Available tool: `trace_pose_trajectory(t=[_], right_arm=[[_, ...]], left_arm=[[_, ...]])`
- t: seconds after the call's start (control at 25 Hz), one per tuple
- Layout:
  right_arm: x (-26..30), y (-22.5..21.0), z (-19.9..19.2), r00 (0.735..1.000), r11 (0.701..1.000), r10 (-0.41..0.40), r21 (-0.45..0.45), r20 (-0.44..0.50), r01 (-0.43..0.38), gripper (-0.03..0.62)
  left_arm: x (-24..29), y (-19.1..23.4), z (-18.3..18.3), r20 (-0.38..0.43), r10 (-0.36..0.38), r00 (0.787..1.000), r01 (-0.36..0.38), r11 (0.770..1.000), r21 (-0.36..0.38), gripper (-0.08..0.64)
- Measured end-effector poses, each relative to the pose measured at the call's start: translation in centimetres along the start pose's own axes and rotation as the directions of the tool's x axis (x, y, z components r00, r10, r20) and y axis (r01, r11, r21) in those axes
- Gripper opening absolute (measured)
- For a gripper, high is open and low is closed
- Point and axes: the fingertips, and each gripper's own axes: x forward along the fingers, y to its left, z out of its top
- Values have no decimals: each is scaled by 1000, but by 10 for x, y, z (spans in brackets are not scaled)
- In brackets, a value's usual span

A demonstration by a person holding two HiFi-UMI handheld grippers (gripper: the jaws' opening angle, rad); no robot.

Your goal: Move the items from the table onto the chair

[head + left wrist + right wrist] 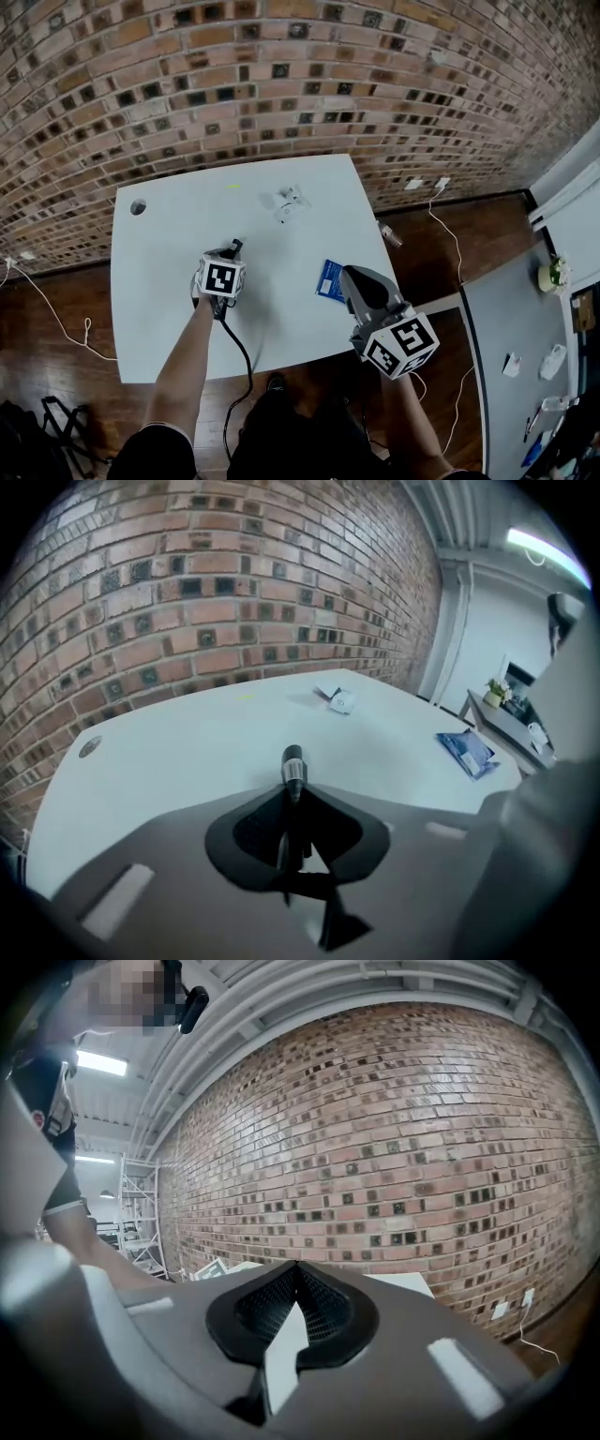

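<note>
One white worktop (178, 328) lies below a brick wall (281, 75). The right claw (352, 277) is clenched and empty near the worktop's right edge, beside a blue packet (329, 279). Farther back lies a small clear wrapper (289, 200). The left claw (292, 794) grasps a black pen (293, 766) over the worktop; its white label is unreadable.

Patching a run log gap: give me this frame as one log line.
left tongs: shut on black pen | right tongs: shut, empty | on table: blue packet, small white item
</note>
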Motion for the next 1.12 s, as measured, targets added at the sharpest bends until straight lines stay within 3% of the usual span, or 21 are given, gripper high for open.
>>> trace_pose_trajectory(t=[0.12,0.48,0.64,0.76,0.88,1.12], right_arm=[[2,0,3,1000,1000,6,-5,8,-6,2],[-6,7,15,998,1000,26,-13,48,-26,2],[-15,10,17,998,1000,15,-19,57,-14,2],[-27,6,18,998,1000,-24,-18,62,25,2],[-50,-4,21,994,997,-77,-16,80,79,2],[-135,-39,25,965,973,-229,0,126,231,2]], left_arm=[[-10,-1,1,24,11,1000,-11,1000,18,16],[-64,-8,38,180,49,982,-48,999,-10,15],[-88,-15,62,267,43,963,-41,999,-12,15],[-111,-32,96,370,4,929,-1,1000,-10,15],[-134,-61,135,464,-44,885,30,999,38,15],[-167,-180,197,569,-215,794,114,971,208,15]])
